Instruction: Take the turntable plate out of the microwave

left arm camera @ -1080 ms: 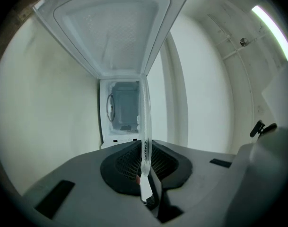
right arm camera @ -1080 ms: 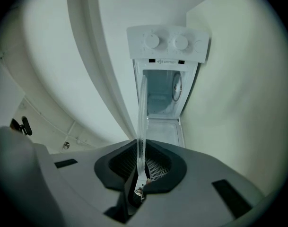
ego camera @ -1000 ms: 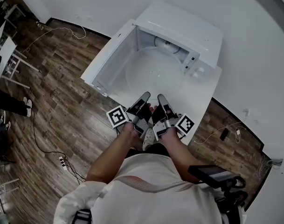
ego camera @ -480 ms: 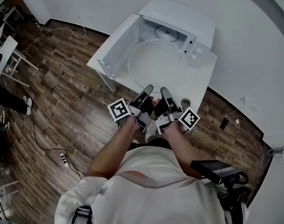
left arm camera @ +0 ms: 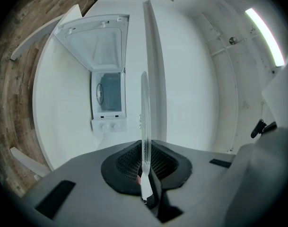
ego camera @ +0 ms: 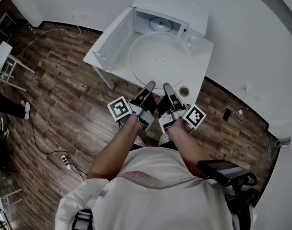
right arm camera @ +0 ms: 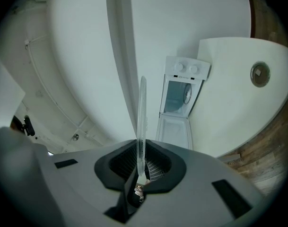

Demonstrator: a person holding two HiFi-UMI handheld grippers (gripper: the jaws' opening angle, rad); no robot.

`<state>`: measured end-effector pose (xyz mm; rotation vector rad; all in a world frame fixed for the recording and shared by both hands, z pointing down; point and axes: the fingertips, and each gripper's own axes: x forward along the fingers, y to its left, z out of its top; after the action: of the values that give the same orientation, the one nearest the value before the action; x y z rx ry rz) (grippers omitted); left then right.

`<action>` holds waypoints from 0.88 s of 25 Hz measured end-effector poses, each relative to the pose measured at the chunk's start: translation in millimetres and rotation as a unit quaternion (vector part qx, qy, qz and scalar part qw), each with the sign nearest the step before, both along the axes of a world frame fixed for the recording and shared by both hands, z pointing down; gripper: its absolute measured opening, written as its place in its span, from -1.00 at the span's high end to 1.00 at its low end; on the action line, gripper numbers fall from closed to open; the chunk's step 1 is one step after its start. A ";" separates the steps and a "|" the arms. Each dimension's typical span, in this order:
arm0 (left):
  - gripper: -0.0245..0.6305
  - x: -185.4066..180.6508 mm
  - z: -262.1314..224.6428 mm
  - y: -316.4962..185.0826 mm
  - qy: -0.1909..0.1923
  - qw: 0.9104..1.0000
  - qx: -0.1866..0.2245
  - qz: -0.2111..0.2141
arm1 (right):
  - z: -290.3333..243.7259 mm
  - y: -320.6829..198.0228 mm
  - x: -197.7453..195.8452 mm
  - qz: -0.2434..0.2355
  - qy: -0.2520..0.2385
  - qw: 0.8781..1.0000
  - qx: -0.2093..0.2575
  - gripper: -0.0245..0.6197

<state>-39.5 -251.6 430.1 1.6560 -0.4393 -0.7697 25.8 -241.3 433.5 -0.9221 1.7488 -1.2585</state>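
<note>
1. Left tool (left arm camera: 144, 176): jaws clenched on the near rim of the glass turntable plate (left arm camera: 144, 108), seen edge-on btwn the pads.
2. Right tool (right arm camera: 140, 174): clamped on that same rim, just beside the left tool.
3. From the tools the plate runs outward, roughly level, over the front part of the white table (ego camera: 202, 63). Its near rim is at the table's front edge, its far rim just short of the microwave (ego camera: 184, 11) mouth. It looks fully out; a ring part (ego camera: 161, 24) shows in the cavity. Can't tell if the plate touches the table.
4. Door (ego camera: 110, 40) stands open at the table's left edge. A small round item (ego camera: 184, 91) sits at the front edge toward the right corner, just beside the plate rim.
5. To do it well, imo: both grips bite one short stretch of rim, so the far side will want to sag. Hold both tools at equal height w/ no twist btwn them, & avoid the round item.
</note>
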 end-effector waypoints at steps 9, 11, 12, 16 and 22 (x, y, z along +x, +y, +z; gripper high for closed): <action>0.79 3.8 -10.8 4.1 0.001 1.000 0.004 -0.013 | -11.6 2.2 3.5 -0.019 0.007 1.000 0.006 0.80; 0.79 5.2 -12.8 5.3 -0.001 1.000 0.005 -0.016 | -13.9 3.1 5.1 -0.023 0.008 1.000 0.008 0.80; 0.79 5.4 -14.2 5.9 -0.002 1.000 0.005 -0.017 | -15.5 3.4 5.3 -0.024 0.008 1.000 0.009 0.80; 0.79 5.4 -17.3 7.3 -0.005 1.000 0.008 -0.021 | -19.0 4.2 5.7 -0.031 0.008 0.999 0.013 0.80; 0.79 4.5 -19.4 8.3 -0.005 1.000 0.010 -0.025 | -20.4 4.6 4.4 -0.036 0.007 0.999 0.014 0.80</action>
<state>-35.0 -243.3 410.7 1.6734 -0.4840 -0.8054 30.2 -236.7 413.1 -0.8593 1.8201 -1.2737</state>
